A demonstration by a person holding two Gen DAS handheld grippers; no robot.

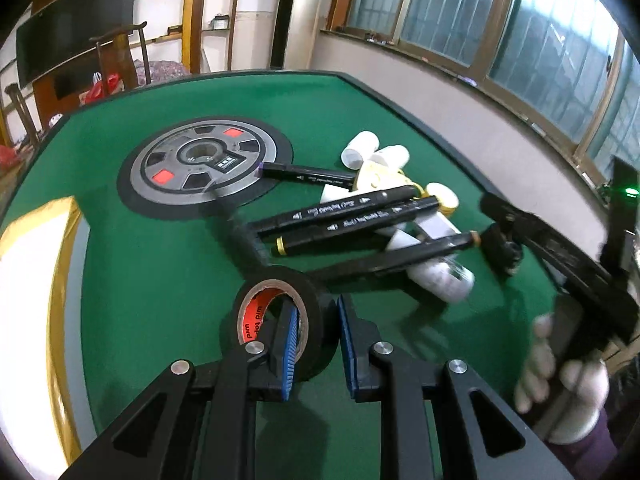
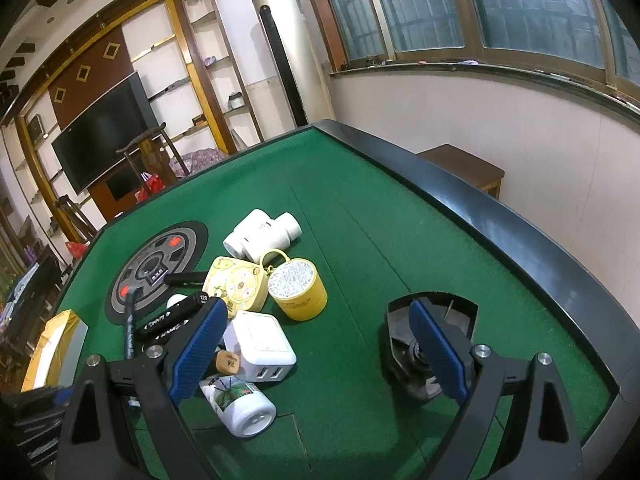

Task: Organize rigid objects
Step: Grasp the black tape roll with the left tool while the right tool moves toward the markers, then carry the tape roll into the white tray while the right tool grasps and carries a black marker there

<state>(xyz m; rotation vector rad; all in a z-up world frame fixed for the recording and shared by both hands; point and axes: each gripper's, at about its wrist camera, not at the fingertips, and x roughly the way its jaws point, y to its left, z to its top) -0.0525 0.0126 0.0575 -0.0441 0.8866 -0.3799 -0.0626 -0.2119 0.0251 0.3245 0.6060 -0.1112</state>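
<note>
A: Left hand-held gripper [image 1: 318, 336]?
B: Clamped on the tape roll's [image 1: 276, 320] wall, one pad inside the ring, low over the bench [image 1: 160, 264].
A: Right hand-held gripper [image 2: 320, 354]?
B: Wide apart, nothing in it, above the pile.
A: Progress?
B: Early, I'd say. Markers [image 1: 352, 216], bottles [image 2: 262, 236], charger [image 2: 260, 346], yellow tin [image 2: 296, 288] all heaped, unsorted.

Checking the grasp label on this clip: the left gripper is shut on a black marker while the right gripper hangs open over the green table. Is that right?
Not quite. The left gripper is shut on the roll of black tape, not a marker: the left wrist view shows one pad inside the roll's core, the other outside its wall. The markers lie untouched beyond it. The right gripper does hang open over the green table.
</note>
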